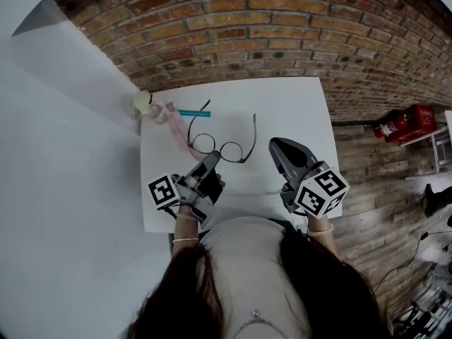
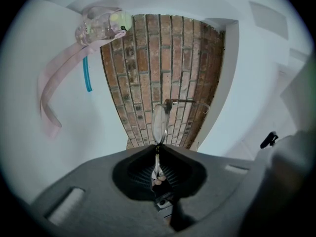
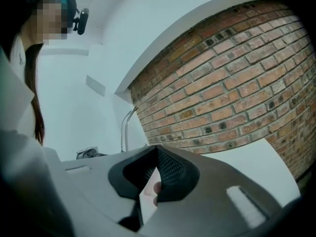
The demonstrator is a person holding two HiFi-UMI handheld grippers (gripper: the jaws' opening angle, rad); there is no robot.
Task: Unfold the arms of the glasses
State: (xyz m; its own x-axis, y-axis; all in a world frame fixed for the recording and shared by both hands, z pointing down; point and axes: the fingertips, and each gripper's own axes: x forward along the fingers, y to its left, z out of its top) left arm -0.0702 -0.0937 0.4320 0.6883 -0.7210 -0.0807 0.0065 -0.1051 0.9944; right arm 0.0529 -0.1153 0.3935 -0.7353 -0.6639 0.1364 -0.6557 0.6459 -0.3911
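Pinching glasses edgewise, left gripper jaws.

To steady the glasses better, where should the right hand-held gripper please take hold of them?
The right arm of the glasses, near its hinge, coming from the right: it lies unfolded, straight and clear of other things, while the left hand-held gripper already pinches the frame at a lens.

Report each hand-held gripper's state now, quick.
Left hand-held gripper: closed on the glasses.
Right hand-held gripper: closed, holding nothing.
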